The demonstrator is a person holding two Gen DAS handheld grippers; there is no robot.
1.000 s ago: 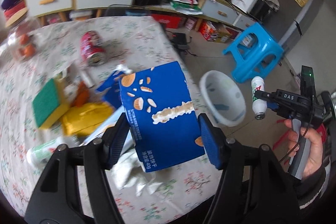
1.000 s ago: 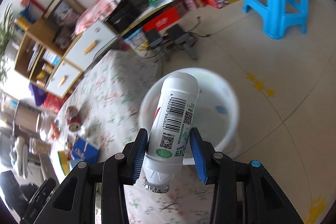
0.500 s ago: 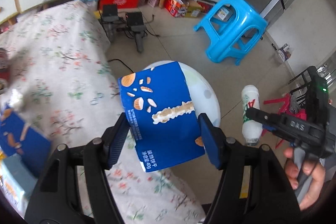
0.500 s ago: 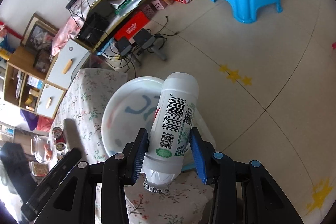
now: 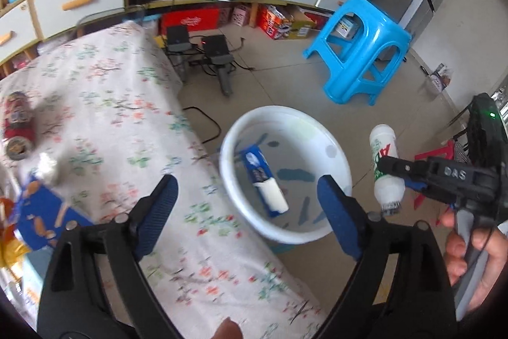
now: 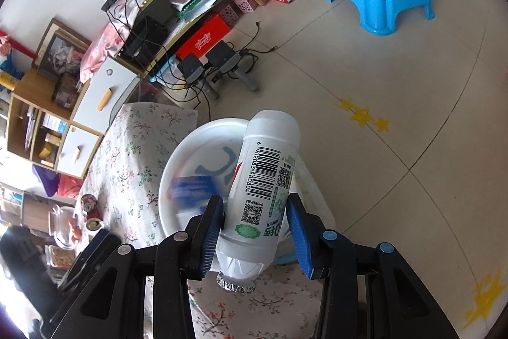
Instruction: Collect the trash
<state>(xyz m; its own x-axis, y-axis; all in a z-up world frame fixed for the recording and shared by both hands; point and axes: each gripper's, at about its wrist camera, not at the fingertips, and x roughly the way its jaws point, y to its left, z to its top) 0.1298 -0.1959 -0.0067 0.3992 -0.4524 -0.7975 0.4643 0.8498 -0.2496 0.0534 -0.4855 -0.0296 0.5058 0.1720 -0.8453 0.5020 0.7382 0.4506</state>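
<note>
A white bin (image 5: 330,145) stands on the floor beside the table's edge. The blue snack box (image 5: 264,180) lies inside it, blurred in the right wrist view (image 6: 193,188). My left gripper (image 5: 247,202) hovers over the bin's near rim, its jaws opening with nothing between them. My right gripper (image 6: 255,220) is shut on a white drink bottle (image 6: 265,189), foil mouth toward the camera, above the bin's right side. In the left wrist view that bottle (image 5: 385,167) hangs right of the bin, with a hand (image 5: 476,256) on the gripper's handle.
The floral tablecloth (image 5: 104,104) carries a crushed red can (image 5: 17,126), another blue box (image 5: 41,218) and other litter at the left. A blue plastic stool (image 5: 358,46) stands on the tiled floor behind the bin. Cabinets, boxes and cables line the back wall.
The left gripper swung from the table to above the bin, then opened; the blue box dropped into the bin. The right gripper with the bottle drifted slightly toward the bin.
</note>
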